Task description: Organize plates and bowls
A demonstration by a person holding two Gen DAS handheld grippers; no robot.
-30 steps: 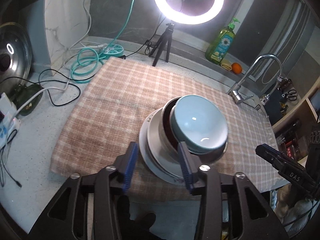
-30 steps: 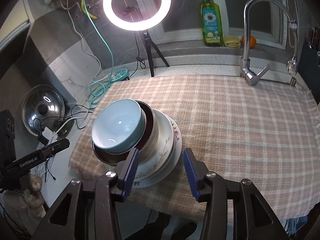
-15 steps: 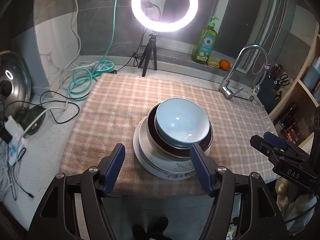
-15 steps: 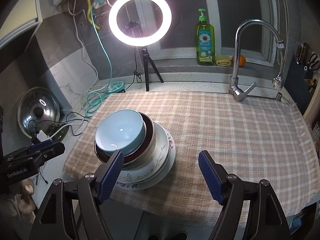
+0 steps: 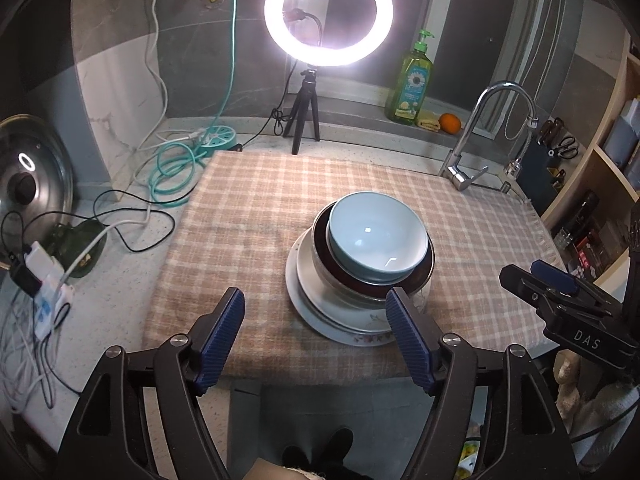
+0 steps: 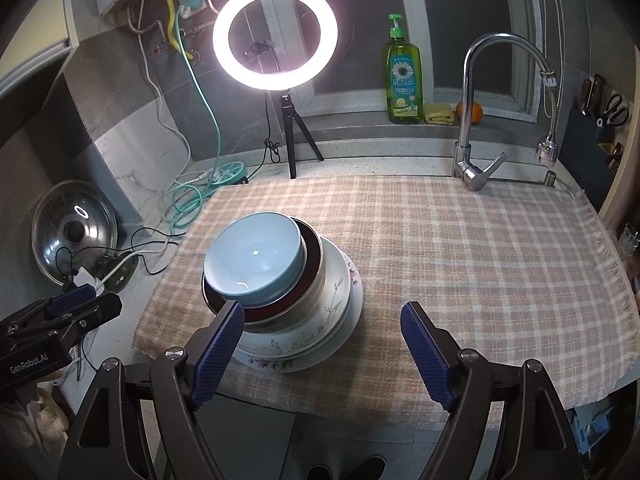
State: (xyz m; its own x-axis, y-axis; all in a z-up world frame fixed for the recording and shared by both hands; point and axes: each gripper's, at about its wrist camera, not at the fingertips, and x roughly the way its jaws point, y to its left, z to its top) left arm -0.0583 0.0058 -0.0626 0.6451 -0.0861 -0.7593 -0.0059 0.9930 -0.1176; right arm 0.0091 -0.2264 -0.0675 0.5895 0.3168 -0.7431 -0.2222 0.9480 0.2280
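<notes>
One stack of dishes stands on the checked cloth point(image 5: 248, 216). A light blue bowl point(image 5: 376, 236) point(image 6: 256, 256) sits on top, tilted, inside a dark red-lined bowl point(image 5: 426, 276) point(image 6: 314, 280). Under these lie white floral plates point(image 5: 308, 304) point(image 6: 340, 292). My left gripper point(image 5: 314, 296) hangs above the cloth's near edge in front of the stack; its jaws are opening with nothing between them. My right gripper point(image 6: 323, 308) is just right of the stack, its jaws also opening and empty. Each gripper appears at the side of the other's view point(image 5: 556, 280) point(image 6: 80, 300).
A lit ring light on a tripod point(image 5: 306, 112) stands behind the cloth. A green soap bottle point(image 6: 404, 76), an orange point(image 6: 470, 112) and a faucet point(image 6: 476, 160) are at the back right. A pot lid point(image 5: 28, 176), cables point(image 5: 176, 168) and a knife holder point(image 6: 600, 120) line the sides.
Both grippers' jaws have spread wide and both have drawn back and up from the stack's near rim. The stack stays put on the cloth.
</notes>
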